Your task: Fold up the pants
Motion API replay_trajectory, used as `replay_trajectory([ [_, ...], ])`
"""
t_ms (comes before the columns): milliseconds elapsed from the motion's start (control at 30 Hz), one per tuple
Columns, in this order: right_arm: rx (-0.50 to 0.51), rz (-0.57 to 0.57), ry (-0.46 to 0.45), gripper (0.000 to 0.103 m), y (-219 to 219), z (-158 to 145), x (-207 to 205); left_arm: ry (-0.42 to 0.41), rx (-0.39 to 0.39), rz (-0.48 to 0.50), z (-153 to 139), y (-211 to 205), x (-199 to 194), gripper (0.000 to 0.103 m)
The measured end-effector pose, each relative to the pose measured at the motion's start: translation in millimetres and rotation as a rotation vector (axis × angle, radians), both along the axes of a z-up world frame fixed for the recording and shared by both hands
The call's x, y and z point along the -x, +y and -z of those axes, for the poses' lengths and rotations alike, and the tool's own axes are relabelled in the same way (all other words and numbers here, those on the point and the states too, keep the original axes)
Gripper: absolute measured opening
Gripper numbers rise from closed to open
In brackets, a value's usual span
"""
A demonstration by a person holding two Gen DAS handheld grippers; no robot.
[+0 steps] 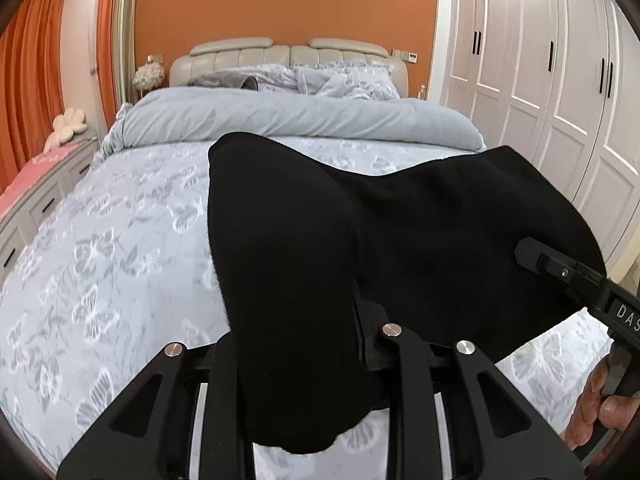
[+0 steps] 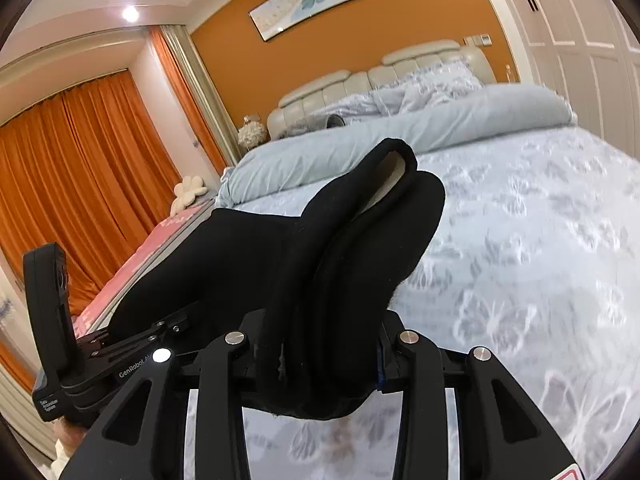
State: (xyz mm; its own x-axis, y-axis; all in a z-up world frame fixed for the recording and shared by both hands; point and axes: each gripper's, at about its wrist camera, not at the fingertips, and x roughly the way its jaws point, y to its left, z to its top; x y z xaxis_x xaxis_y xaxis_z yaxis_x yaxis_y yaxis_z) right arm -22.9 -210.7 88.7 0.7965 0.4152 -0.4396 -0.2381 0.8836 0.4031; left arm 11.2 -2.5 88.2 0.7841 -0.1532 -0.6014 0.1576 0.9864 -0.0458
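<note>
The black pants (image 1: 304, 248) hang lifted above the bed, stretched between my two grippers. My left gripper (image 1: 296, 344) is shut on one bunched end of them; the cloth drapes over and hides its fingertips. My right gripper shows at the right edge of the left wrist view (image 1: 560, 268), gripping the other end. In the right wrist view my right gripper (image 2: 320, 344) is shut on folded layers of the pants (image 2: 352, 248), fingertips hidden. The left gripper (image 2: 120, 344) shows at the lower left there.
The bed (image 1: 120, 248) with a butterfly-print sheet lies below. A rolled grey duvet (image 1: 296, 120) and pillows lie at the headboard. White wardrobes (image 1: 560, 80) stand right, a low drawer unit (image 1: 40, 200) and orange curtains (image 2: 80, 180) left.
</note>
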Motion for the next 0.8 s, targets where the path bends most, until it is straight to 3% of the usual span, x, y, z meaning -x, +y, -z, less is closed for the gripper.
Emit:
replay_trajectory([
  [233,0.013,0.012,-0.016,0.034,-4,-14,-57,-0.033,-0.006,0.005,-13,-3,-58,0.025],
  [400,-0.017,0.014,0.023,0.034,-11,1,-123,-0.053,-0.004,0.013,-7,-4,-103,0.025],
  [533,-0.031,0.006,0.06,0.035,-13,29,-167,-0.042,0.014,0.016,20,0,-147,0.025],
  [667,-0.026,-0.001,0.136,0.035,-10,77,-213,-0.007,0.012,0.005,61,4,-189,0.025],
  [800,0.007,0.007,0.28,0.039,-8,139,-246,0.11,0.044,-0.022,121,16,-224,0.026],
])
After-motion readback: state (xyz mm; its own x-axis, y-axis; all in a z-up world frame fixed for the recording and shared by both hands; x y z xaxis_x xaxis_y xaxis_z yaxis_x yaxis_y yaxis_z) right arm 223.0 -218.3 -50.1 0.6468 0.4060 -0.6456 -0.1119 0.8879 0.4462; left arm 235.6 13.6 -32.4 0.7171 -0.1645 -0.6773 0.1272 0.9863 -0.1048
